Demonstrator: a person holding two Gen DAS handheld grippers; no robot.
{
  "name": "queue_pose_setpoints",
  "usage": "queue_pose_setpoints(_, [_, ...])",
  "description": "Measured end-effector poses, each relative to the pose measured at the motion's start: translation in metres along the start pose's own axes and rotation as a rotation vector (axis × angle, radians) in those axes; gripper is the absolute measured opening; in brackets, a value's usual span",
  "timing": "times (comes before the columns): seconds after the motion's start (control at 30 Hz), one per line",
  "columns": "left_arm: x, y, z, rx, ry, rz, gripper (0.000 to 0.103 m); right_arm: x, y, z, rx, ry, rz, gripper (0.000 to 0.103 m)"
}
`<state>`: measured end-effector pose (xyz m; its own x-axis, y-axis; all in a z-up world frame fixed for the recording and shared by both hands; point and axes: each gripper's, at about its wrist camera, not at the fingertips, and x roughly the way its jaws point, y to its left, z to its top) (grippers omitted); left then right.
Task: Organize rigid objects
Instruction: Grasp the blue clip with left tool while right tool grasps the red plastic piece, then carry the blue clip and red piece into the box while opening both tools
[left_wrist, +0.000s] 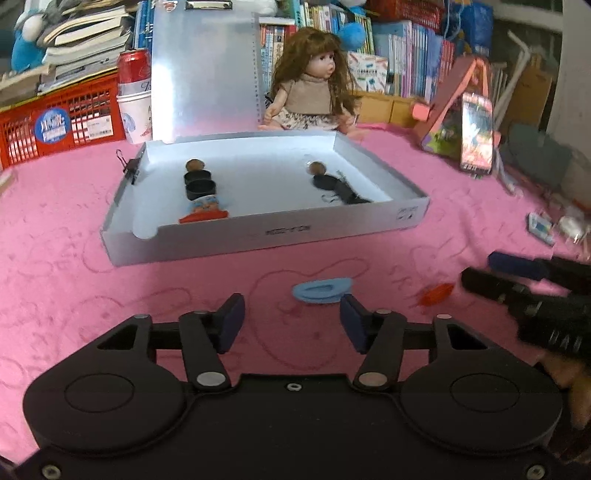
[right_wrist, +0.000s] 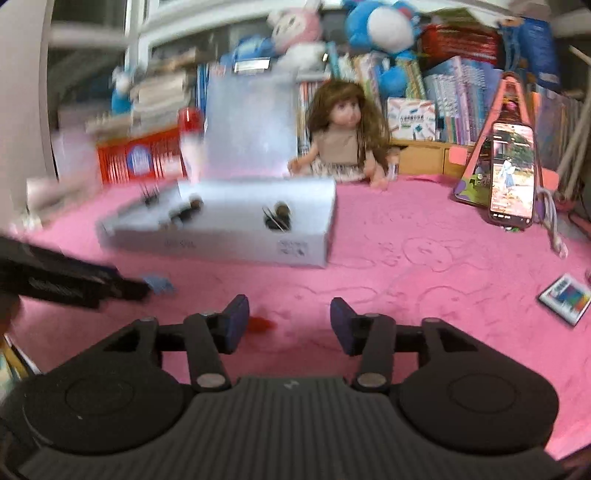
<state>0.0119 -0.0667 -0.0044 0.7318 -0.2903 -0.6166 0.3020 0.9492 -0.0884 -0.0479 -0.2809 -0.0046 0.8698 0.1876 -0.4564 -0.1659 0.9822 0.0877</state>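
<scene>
Hovering with spread, empty jaws, both grippers are facing the open white box (left_wrist: 332, 230) on the pink cloth (left_wrist: 74, 266).
Left view is showing a blue dish (left_wrist: 322, 290) just ahead of the left gripper (left_wrist: 291, 322); right view, blurred, is showing an orange piece (right_wrist: 260, 323) beside the right gripper (right_wrist: 289, 325), touching neither pad.

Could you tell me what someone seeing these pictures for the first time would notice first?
Probably the long-haired doll sitting at the back of the pink cloth, in front of the rows of books. Before it lies an open white box holding a few small dark items, its lid standing upright behind. Nearer, a blue disc and a small orange piece lie loose on the cloth, and a lit phone stands propped at the right.
</scene>
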Motion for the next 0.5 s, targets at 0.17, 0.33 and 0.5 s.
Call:
queue_pose_setpoints(0.17, [-0.004,-0.006,-0.001,-0.001,-0.036,0.013,0.059,0.004,0.023,-0.013,0.034,-0.045,-0.045,0.068])
queue_pose_setpoints(0.33, [-0.007,-0.001,-0.002,-0.005,-0.047,0.038,0.061,0.016,0.036,-0.017,0.049,-0.038,-0.08,0.068])
queue_pose_setpoints(0.5, [-0.004,0.0,-0.003,-0.021,-0.036,0.038,0.061,0.018,0.04,-0.02,0.034,-0.032,-0.104,0.05])
